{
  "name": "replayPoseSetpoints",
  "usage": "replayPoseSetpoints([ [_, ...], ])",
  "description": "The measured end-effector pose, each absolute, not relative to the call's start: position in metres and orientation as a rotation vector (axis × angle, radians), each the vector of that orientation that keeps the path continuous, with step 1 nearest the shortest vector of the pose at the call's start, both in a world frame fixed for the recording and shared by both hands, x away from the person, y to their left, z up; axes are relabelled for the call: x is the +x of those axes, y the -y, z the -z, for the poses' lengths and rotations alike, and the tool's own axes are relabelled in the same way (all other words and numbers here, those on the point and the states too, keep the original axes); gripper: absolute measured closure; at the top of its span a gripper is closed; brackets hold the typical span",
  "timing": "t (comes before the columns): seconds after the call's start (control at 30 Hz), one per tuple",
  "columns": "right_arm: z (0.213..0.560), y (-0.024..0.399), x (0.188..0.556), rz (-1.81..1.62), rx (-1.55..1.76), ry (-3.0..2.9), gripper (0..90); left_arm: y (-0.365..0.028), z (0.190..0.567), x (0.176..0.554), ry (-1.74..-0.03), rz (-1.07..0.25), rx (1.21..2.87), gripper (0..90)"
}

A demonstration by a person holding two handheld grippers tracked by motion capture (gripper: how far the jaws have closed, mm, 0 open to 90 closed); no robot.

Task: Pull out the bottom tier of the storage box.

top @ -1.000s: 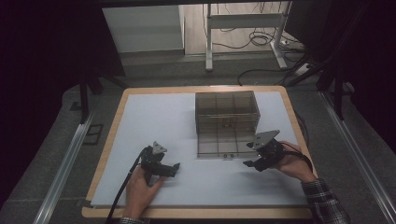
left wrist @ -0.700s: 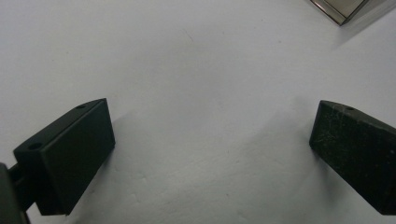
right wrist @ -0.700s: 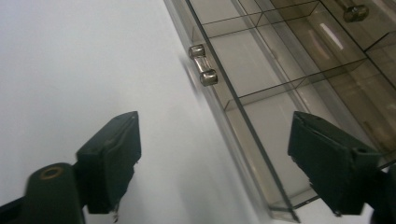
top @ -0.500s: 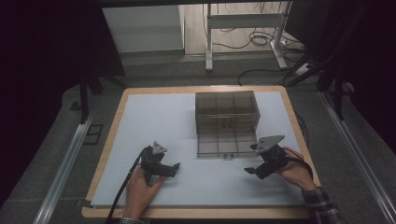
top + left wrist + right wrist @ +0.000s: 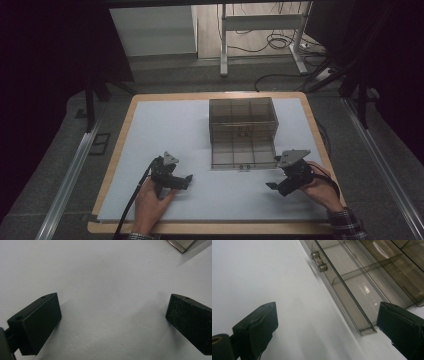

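High view: one smoky clear plastic organizer box [image 5: 243, 120] sits toward the far edge of the white mat [image 5: 165, 125], a bit right of middle, with its drawer tray [image 5: 243, 152] pulled out toward the near edge. One box, one open tray, two grippers. The left gripper [image 5: 186, 178] rests on the mat near the near-left part, well apart from the box. The right gripper [image 5: 272, 186] is near the tray's front right corner, touching nothing; its jaws have just been opening, with nothing between them.

Left gripper view: jaws spread wide over bare mat, and one corner of the box [image 5: 183, 245] peeks in at the top right.

Right gripper view: jaws wide apart, empty. The tray [image 5: 352, 290] has thin dividers and one small knob handle [image 5: 319, 262] on its front wall.

My guess: it's light, stiff, slick and probably crack-prone, so I'd pinch the knob or the front wall gently and slide it rather than lift.
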State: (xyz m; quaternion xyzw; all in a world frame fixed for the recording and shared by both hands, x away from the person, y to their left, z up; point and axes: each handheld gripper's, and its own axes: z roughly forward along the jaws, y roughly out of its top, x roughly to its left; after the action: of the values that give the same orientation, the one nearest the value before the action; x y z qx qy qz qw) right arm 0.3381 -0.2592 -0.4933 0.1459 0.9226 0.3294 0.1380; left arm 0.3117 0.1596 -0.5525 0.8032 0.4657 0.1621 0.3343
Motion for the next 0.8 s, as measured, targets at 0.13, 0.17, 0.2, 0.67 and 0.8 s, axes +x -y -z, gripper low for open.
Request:
replayPoseSetpoints([
  [0.13,0.492,0.265,0.334,-0.956,0.448,-2.649,3.0,-0.16,0.552,0.312,-1.214,-0.424,2.097,0.0],
  [0.17,0.492,0.267,0.333,-0.956,0.461,-2.643,3.0,-0.16,0.552,0.312,-1.214,-0.424,2.097,0.0],
  [0.2,0.492,0.269,0.333,-0.956,0.468,-2.639,2.9,-0.16,0.552,0.312,-1.214,-0.424,2.098,0.0],
  [0.67,0.5,0.297,0.32,-0.99,0.594,-2.601,2.5,-0.16,0.552,0.312,-1.213,-0.425,2.099,0.0],
  [0.8,0.502,0.304,0.317,-0.999,0.628,-2.591,1.7,-0.16,0.552,0.312,-1.213,-0.425,2.099,0.0],
])
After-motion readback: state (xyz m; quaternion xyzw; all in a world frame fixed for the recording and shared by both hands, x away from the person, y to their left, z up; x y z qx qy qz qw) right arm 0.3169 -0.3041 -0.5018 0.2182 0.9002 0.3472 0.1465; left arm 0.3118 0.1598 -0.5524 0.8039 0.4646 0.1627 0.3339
